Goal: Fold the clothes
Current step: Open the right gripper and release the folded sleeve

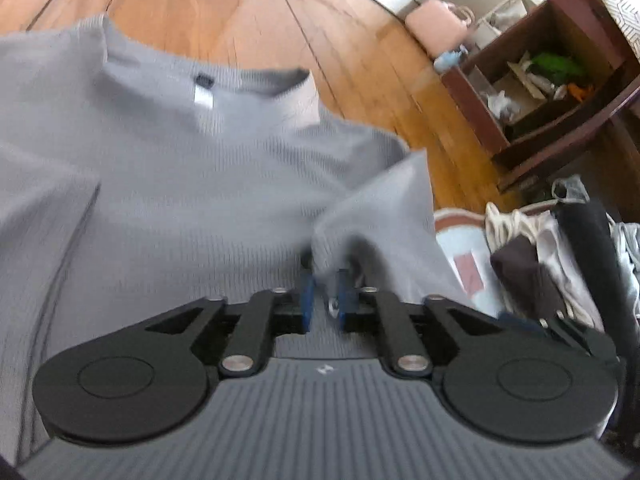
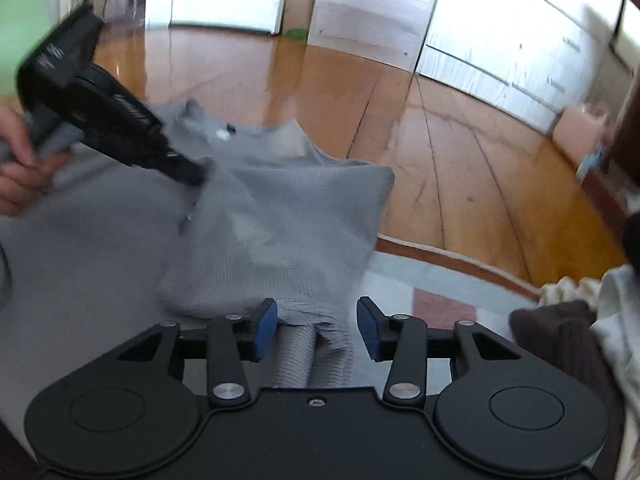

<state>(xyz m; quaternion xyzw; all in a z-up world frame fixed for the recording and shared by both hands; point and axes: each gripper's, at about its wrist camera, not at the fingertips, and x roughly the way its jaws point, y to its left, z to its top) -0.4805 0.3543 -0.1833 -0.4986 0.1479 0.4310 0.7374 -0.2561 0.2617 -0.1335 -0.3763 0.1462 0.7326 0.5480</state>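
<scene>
A grey ribbed shirt (image 1: 192, 184) lies spread on the wooden floor, collar and white label (image 1: 203, 100) away from me. My left gripper (image 1: 326, 296) is shut on a fold of the shirt's sleeve (image 1: 384, 208) and lifts it. In the right wrist view the same shirt (image 2: 272, 232) shows with that raised sleeve, and the left gripper (image 2: 192, 172) comes in from the left, held by a hand. My right gripper (image 2: 316, 328) is open, with a rolled edge of the shirt (image 2: 312, 344) lying between its blue pads (image 2: 266, 328).
A dark wooden shelf unit (image 1: 560, 92) with clutter stands at the right. A pile of clothes and bags (image 1: 540, 264) lies beside the shirt, with a dark garment (image 2: 560, 336) at the right. A light mat (image 2: 440, 292) lies under the shirt's edge. White cabinets (image 2: 520, 40) line the far wall.
</scene>
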